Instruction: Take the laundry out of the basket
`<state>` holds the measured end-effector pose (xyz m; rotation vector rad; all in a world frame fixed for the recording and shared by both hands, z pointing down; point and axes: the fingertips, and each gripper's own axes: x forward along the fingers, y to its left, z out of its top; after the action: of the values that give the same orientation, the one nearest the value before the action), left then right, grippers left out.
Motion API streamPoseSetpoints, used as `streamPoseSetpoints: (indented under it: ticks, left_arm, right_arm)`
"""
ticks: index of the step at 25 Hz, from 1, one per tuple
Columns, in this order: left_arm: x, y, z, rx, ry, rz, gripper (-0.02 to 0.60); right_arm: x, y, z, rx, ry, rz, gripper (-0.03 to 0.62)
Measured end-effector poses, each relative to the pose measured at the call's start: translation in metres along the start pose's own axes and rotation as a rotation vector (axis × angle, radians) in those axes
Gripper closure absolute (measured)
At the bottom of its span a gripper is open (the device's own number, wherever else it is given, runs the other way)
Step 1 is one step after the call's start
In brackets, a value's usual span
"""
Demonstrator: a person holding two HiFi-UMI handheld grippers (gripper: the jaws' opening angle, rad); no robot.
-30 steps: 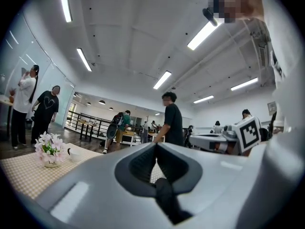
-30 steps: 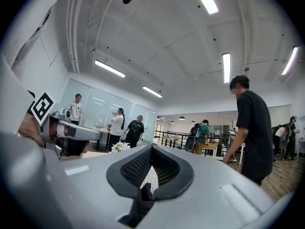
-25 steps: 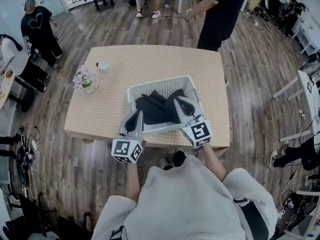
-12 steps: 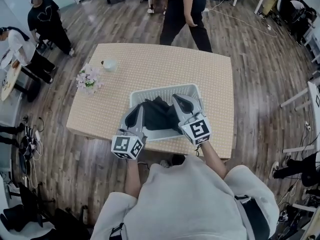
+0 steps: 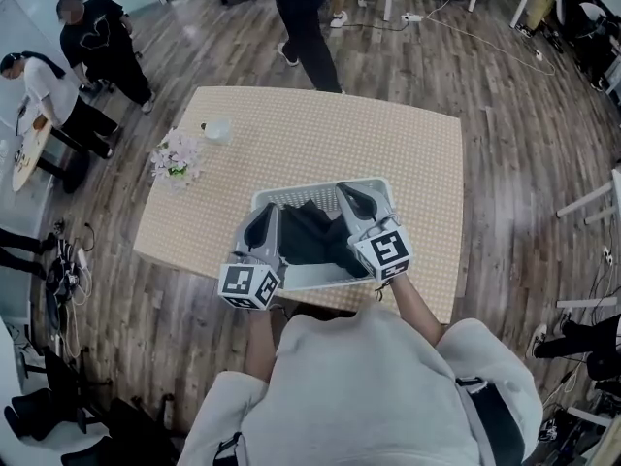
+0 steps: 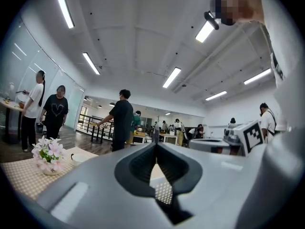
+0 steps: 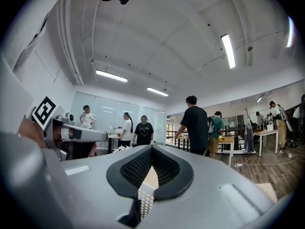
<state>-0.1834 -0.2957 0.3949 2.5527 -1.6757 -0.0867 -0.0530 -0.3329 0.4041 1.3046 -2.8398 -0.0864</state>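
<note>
**A:** Head view first. Where is the laundry?

**B:** The dark laundry (image 5: 306, 233) is heaped inside the white basket (image 5: 325, 277), and it spreads from the basket's left wall across to its right wall. The left gripper (image 5: 265, 212) is over the basket's left wall. The right gripper (image 5: 345, 190) is over the basket's right side and overlaps the edge of the heap.

**A:** And the left gripper view?

**B:** Its jaws are pressed tip to tip with nothing between them. The camera looks out above the basket at the room, so the cloth is below and out of frame.

**A:** The right gripper view?

**B:** The same: jaws closed and empty, aimed over the basket.

**A:** Which one is better placed?

**B:** The right, I'd judge. The heap lies beneath its tips and toward the basket's middle. It would need to tip down and part its jaws across the cloth.
</note>
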Motion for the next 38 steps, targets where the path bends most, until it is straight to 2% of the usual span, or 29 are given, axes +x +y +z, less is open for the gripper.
streamPoseSetpoints:
  ticks: [8,15,22,30,32,34,38]
  left_arm:
    - [0.017,0.031,0.015,0.010,-0.012,-0.029,0.569]
    - [0.031,0.040,0.003,-0.004,0.023,-0.056,0.569]
    - [0.029,0.043,-0.017,-0.040,0.091,-0.038,0.569]
    - [0.037,0.046,-0.032,-0.060,0.089,-0.062,0.569]
    - [0.038,0.044,-0.037,-0.069,0.094,-0.068,0.569]
    - [0.039,0.046,-0.040,-0.078,0.095,-0.071,0.569]
    - [0.040,0.046,-0.038,-0.106,0.080,-0.082,0.569]
  right_arm:
    - [0.021,-0.015,0.009,-0.032,0.029,-0.063,0.594]
    - [0.028,-0.020,-0.004,-0.022,0.072,-0.090,0.594]
    - [0.024,-0.018,-0.038,0.052,0.158,-0.081,0.594]
    - [0.034,-0.008,-0.080,0.069,0.228,-0.061,0.594]
    - [0.035,-0.001,-0.087,-0.006,0.266,-0.041,0.594]
    - [0.038,0.011,-0.095,-0.163,0.322,0.004,0.594]
    - [0.035,0.044,-0.117,-0.636,0.463,0.174,0.594]
